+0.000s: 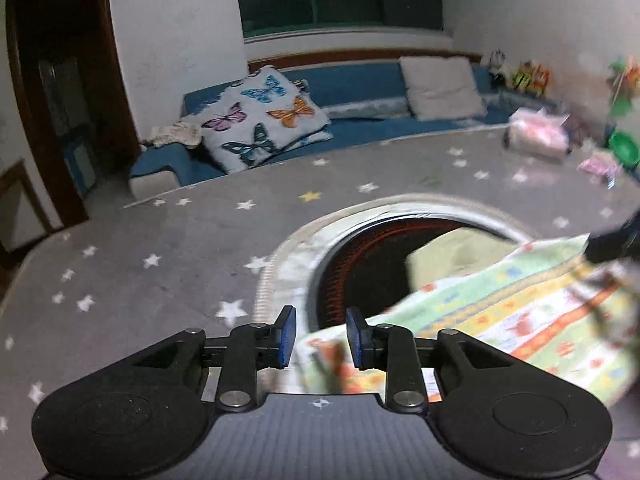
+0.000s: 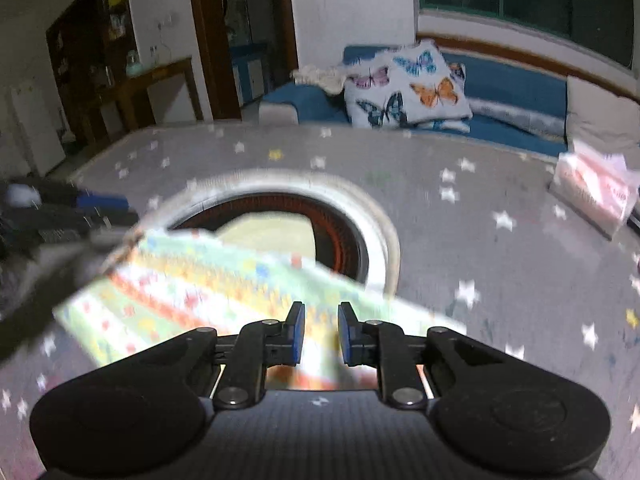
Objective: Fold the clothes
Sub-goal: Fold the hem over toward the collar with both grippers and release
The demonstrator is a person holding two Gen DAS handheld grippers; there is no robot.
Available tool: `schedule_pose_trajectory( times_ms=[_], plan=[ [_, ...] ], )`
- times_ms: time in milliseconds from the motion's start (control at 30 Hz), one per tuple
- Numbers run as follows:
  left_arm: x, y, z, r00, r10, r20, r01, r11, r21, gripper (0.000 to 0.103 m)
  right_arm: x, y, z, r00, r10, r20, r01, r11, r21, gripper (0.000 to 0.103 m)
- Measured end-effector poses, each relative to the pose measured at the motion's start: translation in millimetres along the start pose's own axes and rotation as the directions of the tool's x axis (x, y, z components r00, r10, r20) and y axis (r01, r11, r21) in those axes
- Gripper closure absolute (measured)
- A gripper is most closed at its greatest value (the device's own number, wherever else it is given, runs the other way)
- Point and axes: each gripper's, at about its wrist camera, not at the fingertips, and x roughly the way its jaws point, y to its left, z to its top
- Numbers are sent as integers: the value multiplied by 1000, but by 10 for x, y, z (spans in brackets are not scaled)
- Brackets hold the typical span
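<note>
A colourful striped patterned cloth lies over the near side of a round opening in the table, with a pale yellow garment behind it. My left gripper is open, its blue pads apart at the cloth's left corner. The cloth also shows in the right wrist view, blurred. My right gripper is open, its pads apart over the cloth's near edge. The left gripper shows at the far left of the right wrist view, and the right gripper at the right edge of the left wrist view.
The table has a grey star-print cover with a round heater opening, white-rimmed. A pink tissue pack and a green bowl sit at the far right. A blue sofa with a butterfly pillow stands behind.
</note>
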Motion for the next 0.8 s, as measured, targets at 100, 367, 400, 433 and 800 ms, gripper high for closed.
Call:
schedule_pose_trajectory(
  times_ms=[100, 367, 400, 433, 800],
  plan=[
    [-38, -164, -2, 995, -97, -10, 97, 995, 9, 75, 1, -82, -76, 1000, -14, -12, 15, 999, 38, 86],
    [390, -572, 41, 978, -184, -101, 190, 981, 49, 73, 86, -155, -7, 1000, -24, 8, 24, 998, 64, 86],
    [437, -561, 39, 978, -181, -105, 187, 981, 43, 73, 82, -138, 13, 1000, -25, 12, 25, 998, 58, 86],
    [467, -538, 40, 977, -185, -103, 189, 981, 32, 73, 80, -96, 32, 1000, -15, 18, 14, 999, 48, 86],
    [101, -509, -83, 994, -106, -29, 105, 994, -28, 68, 226, 406, 217, 996, 74, 57, -70, 994, -79, 71]
  ],
)
